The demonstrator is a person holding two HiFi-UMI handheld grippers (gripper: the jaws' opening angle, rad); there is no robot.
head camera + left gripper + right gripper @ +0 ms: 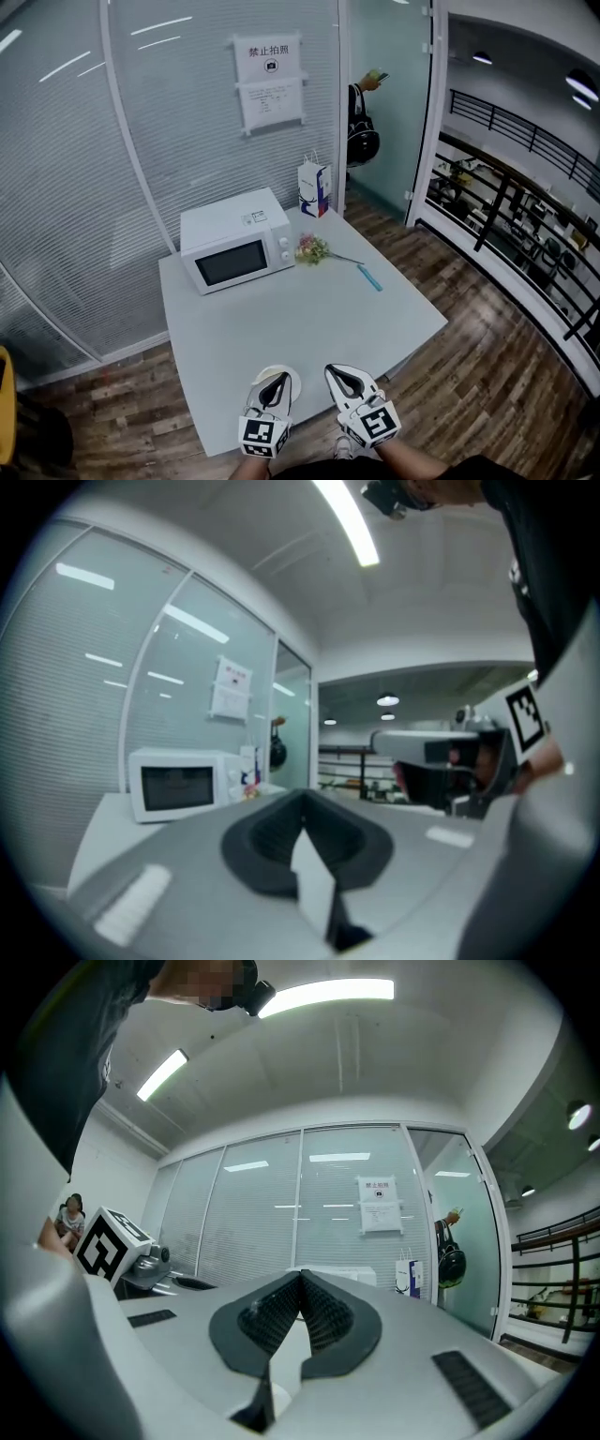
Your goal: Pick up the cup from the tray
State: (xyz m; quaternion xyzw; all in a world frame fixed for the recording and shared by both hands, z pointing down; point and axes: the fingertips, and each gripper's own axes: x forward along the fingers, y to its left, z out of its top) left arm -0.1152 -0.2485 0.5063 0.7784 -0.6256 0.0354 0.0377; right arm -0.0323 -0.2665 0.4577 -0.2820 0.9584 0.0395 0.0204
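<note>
Near the table's front edge lies a white round thing (284, 377), a cup or a small plate seen from above; I cannot tell which. My left gripper (277, 380) hangs right over it and hides part of it, jaws shut with nothing between them. My right gripper (339, 373) is just to its right, also shut and empty. In the left gripper view the left gripper (302, 801) points level across the table towards the microwave (178, 782). In the right gripper view the right gripper (302, 1277) faces the glass wall. No tray shows.
On the grey table (300, 319) stand a white microwave (236, 251) at the back left, a small bunch of flowers (312, 249), a blue pen-like stick (369, 277) and a paper bag (314, 187). A person with a black bag (362, 131) stands behind the glass. A railing (525, 187) runs on the right.
</note>
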